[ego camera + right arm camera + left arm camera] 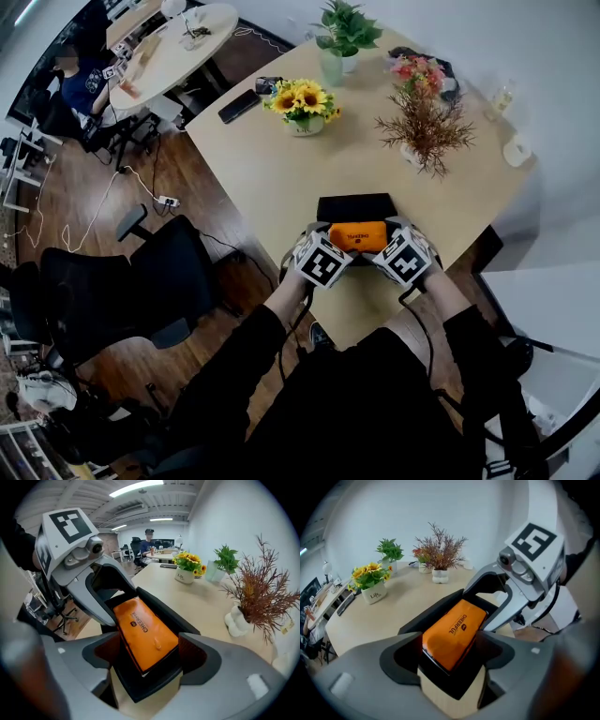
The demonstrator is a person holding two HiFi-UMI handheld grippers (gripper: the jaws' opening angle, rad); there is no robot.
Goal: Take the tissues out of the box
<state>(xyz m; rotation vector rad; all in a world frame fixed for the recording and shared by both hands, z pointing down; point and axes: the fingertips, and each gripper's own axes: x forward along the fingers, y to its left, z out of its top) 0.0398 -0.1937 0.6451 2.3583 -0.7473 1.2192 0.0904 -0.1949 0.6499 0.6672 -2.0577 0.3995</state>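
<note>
While the person leans over the near edge of the table (272, 159), the left gripper (314, 234) points steeply down at the left end of the black box (352, 206). Its jaws are spread wide. In the left gripper view, that gripper (450, 656) straddles the end of the orange tissue pack (452, 630), and neither pad presses on the pack.

The tissue pack (357, 235) lies flat inside the box, between the two grippers. It is a soft orange packet with dark print along its top, and the low black walls of the box (431, 611) rise around it.

At the other end of the pack, the right gripper (401, 230) is tilted down in the same way. In the right gripper view its jaws (147, 656) also stand wide apart, with the end of the pack (143, 630) between them and gaps showing at both pads. Both grippers are empty.
</note>
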